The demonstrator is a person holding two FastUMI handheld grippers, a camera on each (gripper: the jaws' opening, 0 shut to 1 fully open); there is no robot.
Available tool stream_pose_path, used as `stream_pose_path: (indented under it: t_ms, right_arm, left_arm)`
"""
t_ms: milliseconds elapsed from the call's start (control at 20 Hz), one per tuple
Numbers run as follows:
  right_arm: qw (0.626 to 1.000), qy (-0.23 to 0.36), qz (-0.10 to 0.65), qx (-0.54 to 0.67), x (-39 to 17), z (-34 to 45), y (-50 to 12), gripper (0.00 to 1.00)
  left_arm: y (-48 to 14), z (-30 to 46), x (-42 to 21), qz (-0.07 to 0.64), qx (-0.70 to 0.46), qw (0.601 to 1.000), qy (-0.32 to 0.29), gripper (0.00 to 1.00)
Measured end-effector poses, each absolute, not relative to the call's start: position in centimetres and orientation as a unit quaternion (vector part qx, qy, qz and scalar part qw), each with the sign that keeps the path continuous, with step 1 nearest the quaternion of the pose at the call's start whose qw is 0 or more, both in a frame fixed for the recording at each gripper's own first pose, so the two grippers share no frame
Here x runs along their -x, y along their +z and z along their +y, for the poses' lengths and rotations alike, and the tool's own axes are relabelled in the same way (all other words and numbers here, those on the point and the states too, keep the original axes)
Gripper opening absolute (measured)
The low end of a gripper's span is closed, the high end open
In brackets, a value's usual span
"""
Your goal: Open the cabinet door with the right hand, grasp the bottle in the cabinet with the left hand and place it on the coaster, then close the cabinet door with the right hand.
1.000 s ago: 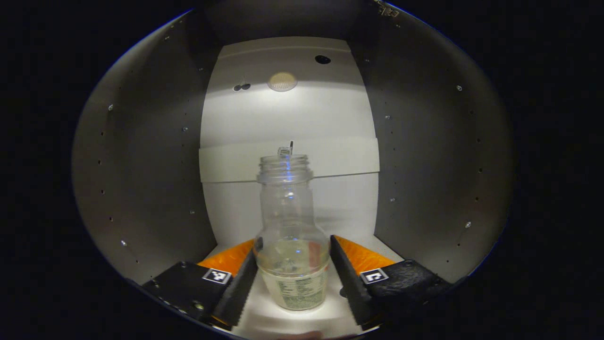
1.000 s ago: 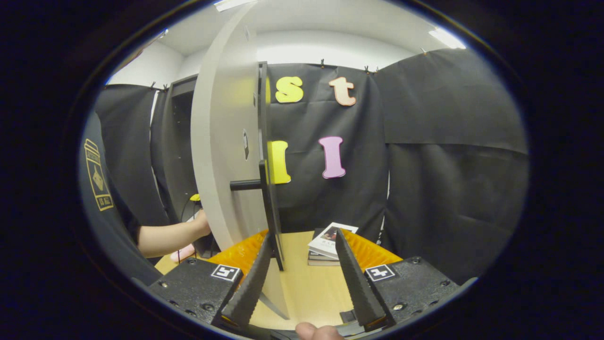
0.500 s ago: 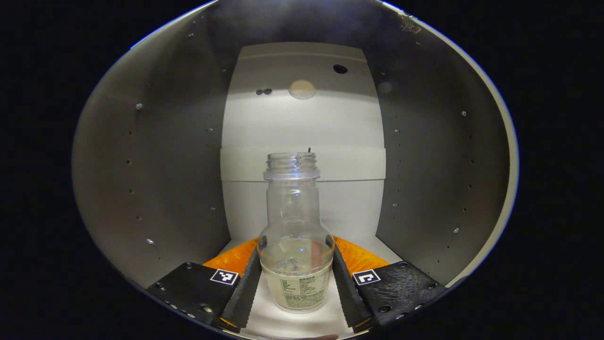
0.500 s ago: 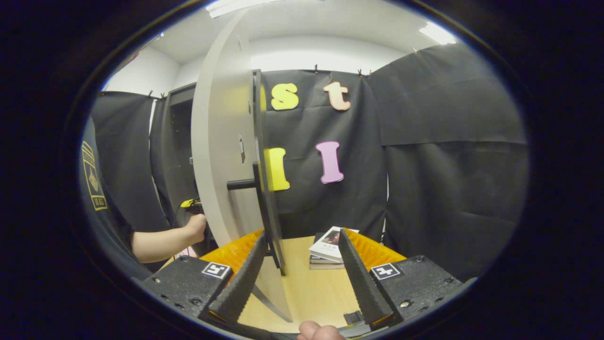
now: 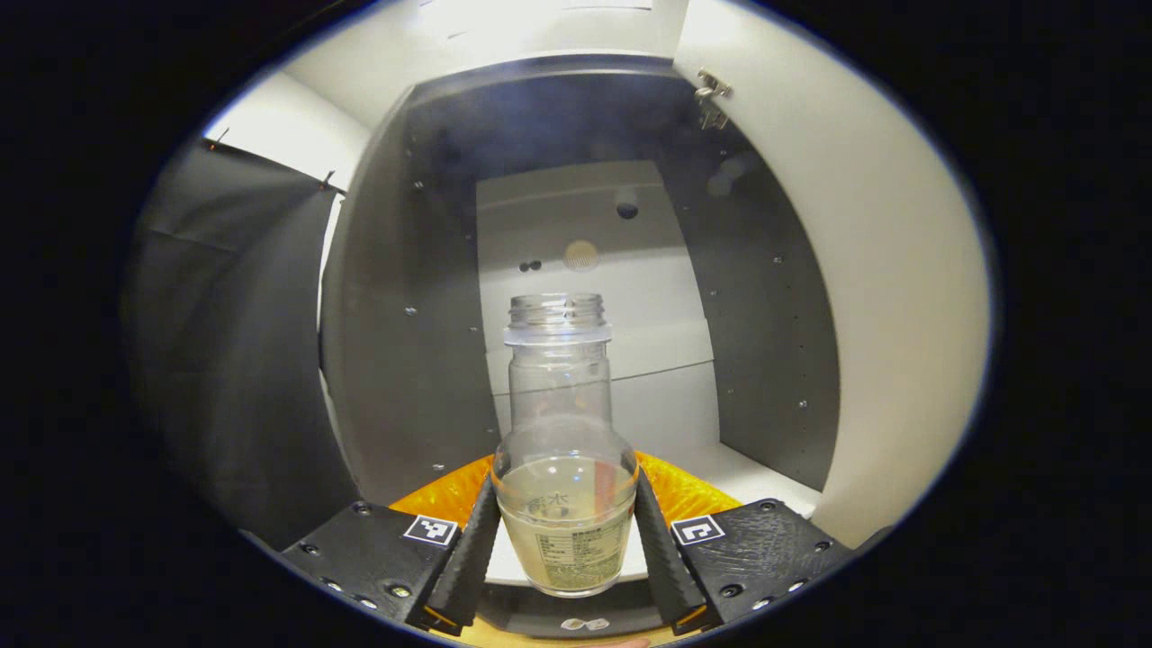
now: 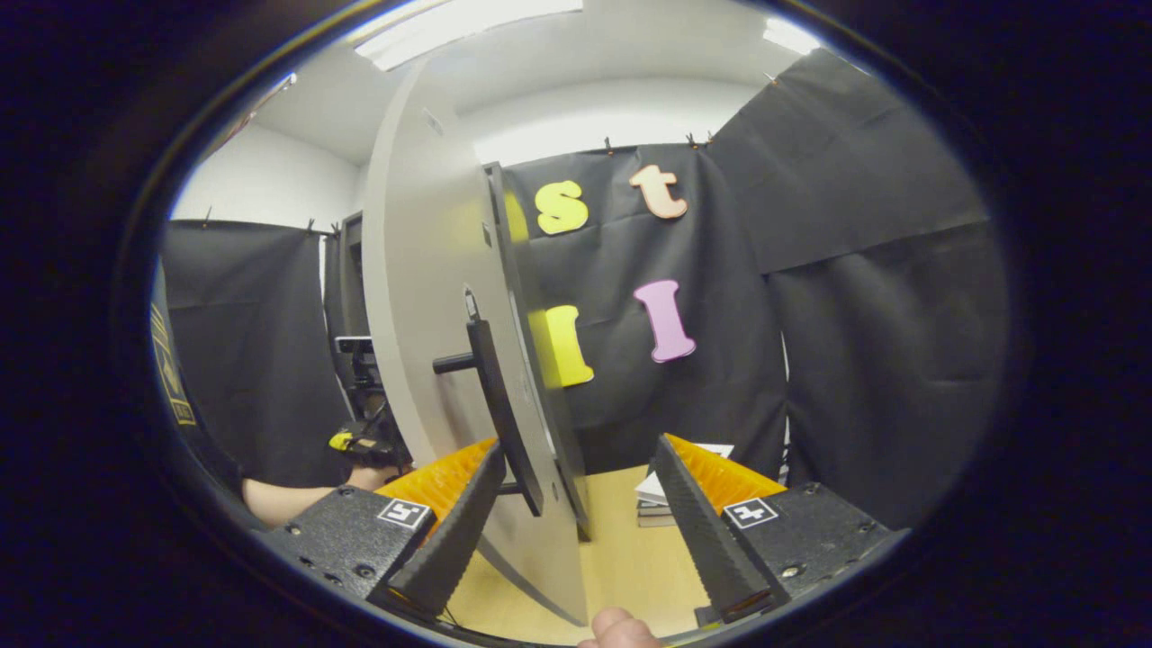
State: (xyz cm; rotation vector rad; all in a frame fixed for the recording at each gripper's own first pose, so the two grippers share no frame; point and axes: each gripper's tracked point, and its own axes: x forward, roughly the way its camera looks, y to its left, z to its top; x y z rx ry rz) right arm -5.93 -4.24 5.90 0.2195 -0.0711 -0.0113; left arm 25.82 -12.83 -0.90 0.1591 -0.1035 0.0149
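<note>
Nothing I can read. The bottle (image 5: 562,504) between my left hand-held gripper (image 5: 565,562) fingers carries a printed label at 6 o'clock, too small to make out; the sleeve (image 6: 171,378) patch at 9 o'clock is blurred

bottle (image 5: 564,468) before cabinet (image 5: 414,297) (between jaws) | books (image 6: 670,495) behind door (image 6: 432,342)

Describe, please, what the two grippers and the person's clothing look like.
Each gripper, left and right, has black textured blocks carrying small square black-and-white markers, orange ribbed panels and serrated fingers. The person wears a dark sleeve with yellow markings.
</note>
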Motion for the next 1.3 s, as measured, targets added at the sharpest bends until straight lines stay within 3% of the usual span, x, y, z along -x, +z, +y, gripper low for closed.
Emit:
stream_pose_path:
  t_ms: [150, 200, 250, 300, 550, 700, 850, 1050, 1300]
  right_arm:
    - [0.993, 0.013, -0.042, -0.107, 5.8, -4.8, 5.7, 1.00]
    - [0.992, 0.026, -0.042, -0.113, 5.6, -4.7, 5.5, 1.00]
    - [0.990, 0.041, -0.041, -0.130, 5.5, -4.7, 5.3, 1.00]
    - [0.986, 0.054, -0.039, -0.155, 5.4, -4.7, 5.2, 1.00]
    - [0.979, 0.072, -0.033, -0.190, 5.3, -4.6, 5.1, 1.00]
    - [0.986, 0.056, -0.034, -0.151, 5.3, -4.9, 5.1, 1.00]
    - [0.988, 0.048, -0.023, -0.143, 5.3, -4.7, 4.6, 1.00]
    - [0.991, 0.005, 0.060, -0.117, 5.7, -5.1, -0.1, 1.00]
    - [0.995, -0.064, 0.024, -0.075, 6.8, -7.9, 1.2, 0.97]
  left_arm:
    - [-0.6, -12.5, -26.1, -0.086, -0.096, 0.991, 0.046, 0.71]
    - [-0.6, -12.3, -26.2, -0.094, -0.103, 0.988, 0.065, 0.60]
    - [-0.7, -12.3, -26.6, -0.101, -0.109, 0.986, 0.075, 0.60]
    - [-0.7, -12.2, -26.6, -0.104, -0.109, 0.985, 0.080, 0.71]
    - [-0.2, -11.1, -27.0, -0.128, -0.108, 0.977, 0.135, 0.71]
    - [-2.1, -11.2, -29.3, -0.117, -0.092, 0.978, 0.149, 0.71]
    - [-3.1, -9.0, -30.9, -0.100, -0.106, 0.964, 0.221, 0.72]
    - [-4.5, -9.0, -32.0, -0.057, -0.060, 0.966, 0.245, 0.72]
    - [-6.3, -7.6, -32.3, -0.002, -0.051, 0.957, 0.285, 0.75]
